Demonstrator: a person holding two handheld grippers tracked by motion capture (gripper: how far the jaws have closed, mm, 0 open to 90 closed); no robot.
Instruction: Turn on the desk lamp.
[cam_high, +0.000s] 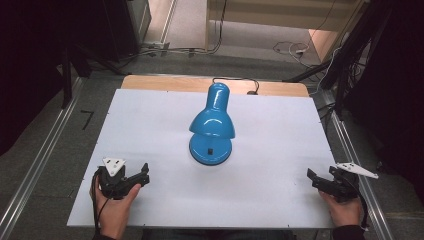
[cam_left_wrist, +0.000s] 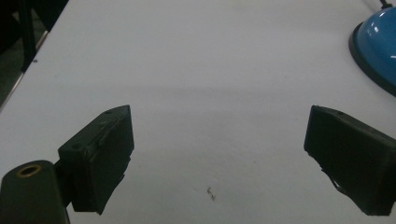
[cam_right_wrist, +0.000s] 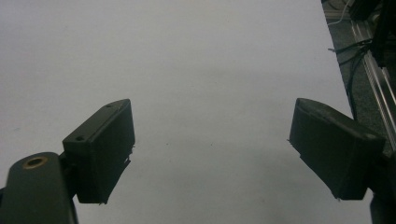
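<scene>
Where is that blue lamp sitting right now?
In the high view, the blue lamp stands mid-table on the white board, ahead of and between both grippers.

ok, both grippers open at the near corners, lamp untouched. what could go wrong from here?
1. The blue lamp has a big shade over a small round base; a push high up might tip it.
2. Its cord trails off the far edge and could drag if the lamp is moved.
3. The right gripper sits near the table edge.

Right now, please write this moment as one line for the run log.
left gripper: open, empty, near-left | right gripper: open, empty, near-right | blue desk lamp: upright, table centre, untouched
</scene>
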